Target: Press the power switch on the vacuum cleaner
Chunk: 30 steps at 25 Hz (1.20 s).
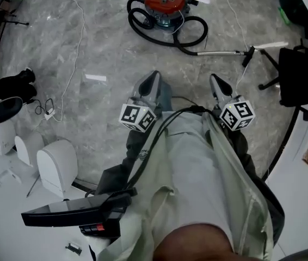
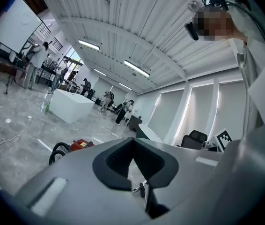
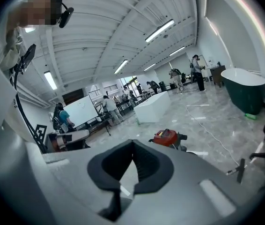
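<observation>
A grey marble floor filled the head view. The red vacuum cleaner sat at the upper centre of the frame, well apart from both claws. The left claw and right claw hung mid-frame, each pressed together on nothing.

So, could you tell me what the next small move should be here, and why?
Probably walk toward the vacuum cleaner, lowering the right gripper toward its red top. It sits on the floor well ahead, and both the right and the left gripper are far short of it, jaws together and empty.
</observation>
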Motion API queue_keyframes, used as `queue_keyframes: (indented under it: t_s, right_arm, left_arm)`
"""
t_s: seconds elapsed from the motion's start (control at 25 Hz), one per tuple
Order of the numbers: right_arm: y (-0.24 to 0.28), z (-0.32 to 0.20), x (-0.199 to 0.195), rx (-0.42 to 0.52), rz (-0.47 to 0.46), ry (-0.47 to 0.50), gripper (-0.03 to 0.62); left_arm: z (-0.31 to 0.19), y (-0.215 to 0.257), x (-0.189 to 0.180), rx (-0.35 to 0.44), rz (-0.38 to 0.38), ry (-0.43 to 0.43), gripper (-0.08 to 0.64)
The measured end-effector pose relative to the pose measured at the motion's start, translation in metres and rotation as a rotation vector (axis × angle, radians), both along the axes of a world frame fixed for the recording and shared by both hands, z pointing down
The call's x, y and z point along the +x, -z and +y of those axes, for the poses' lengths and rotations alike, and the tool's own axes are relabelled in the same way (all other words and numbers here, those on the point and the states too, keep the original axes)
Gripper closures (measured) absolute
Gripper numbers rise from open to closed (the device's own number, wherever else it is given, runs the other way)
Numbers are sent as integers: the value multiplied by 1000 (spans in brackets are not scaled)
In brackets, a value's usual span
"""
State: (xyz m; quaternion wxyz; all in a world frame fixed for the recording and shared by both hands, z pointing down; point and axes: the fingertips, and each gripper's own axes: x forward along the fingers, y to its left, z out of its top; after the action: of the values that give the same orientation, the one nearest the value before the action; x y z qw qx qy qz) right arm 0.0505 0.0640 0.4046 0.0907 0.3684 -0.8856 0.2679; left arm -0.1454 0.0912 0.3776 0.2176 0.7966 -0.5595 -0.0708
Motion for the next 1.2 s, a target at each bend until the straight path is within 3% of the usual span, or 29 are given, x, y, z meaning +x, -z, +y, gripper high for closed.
queue_keyframes:
  t_s: [0.24, 0.44, 0.84, 1.0, 1.2]
  right_arm:
    - [15, -55, -84, 22, 11, -33, 591]
    - [17, -85, -126, 55, 24, -45, 591]
    - [-10, -154, -123, -26, 18, -94, 591]
    - [-17, -207, -141, -53, -17, -39, 591]
    - [-7, -275, -168, -24, -17, 77, 591]
  left_arm:
    - [-68, 10, -77, -14, -8, -57, 557]
    - [-107, 4, -126, -19, -23, -49, 557]
    - [-173, -8, -132, -45, -8, -53, 557]
    - [-203, -1, -147, -51, -30, 6, 557]
    - [-249, 6, -165, -63, -53, 78, 557]
